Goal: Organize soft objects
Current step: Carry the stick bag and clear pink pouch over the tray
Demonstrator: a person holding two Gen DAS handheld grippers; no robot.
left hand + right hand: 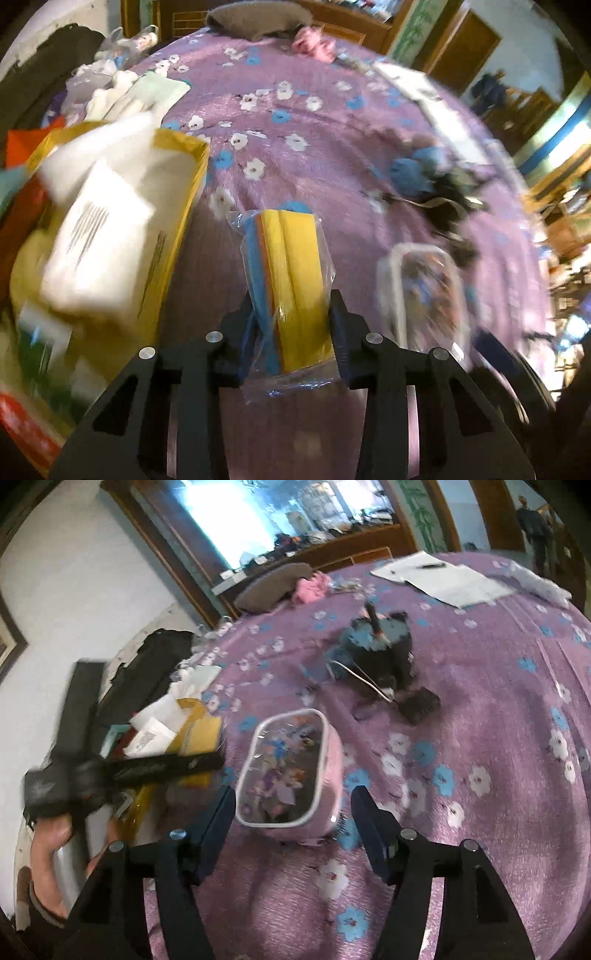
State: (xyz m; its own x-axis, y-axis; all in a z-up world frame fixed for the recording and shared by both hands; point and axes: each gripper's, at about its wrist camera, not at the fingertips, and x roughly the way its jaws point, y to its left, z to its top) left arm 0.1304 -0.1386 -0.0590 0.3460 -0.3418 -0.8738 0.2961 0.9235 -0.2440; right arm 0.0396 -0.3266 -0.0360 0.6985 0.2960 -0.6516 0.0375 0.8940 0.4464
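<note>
Purple floral tablecloth (480,701) w/ papers (447,578), maybe a mirror (258,517) behind.

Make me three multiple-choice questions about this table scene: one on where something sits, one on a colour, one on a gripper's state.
1. Where is the pink box?
A. before the right gripper
B. on the papers
C. on the floor

2. The tablecloth is mainly:
A. green
B. purple
C. white

3. The left gripper is:
A. out of view
B. open, empty
C. shut on the bagged cloths

Answers: 1 A, the box stands just ahead of the open gripper. 2 B, purple with flowers. 3 C, both fingers press the bag.
</note>
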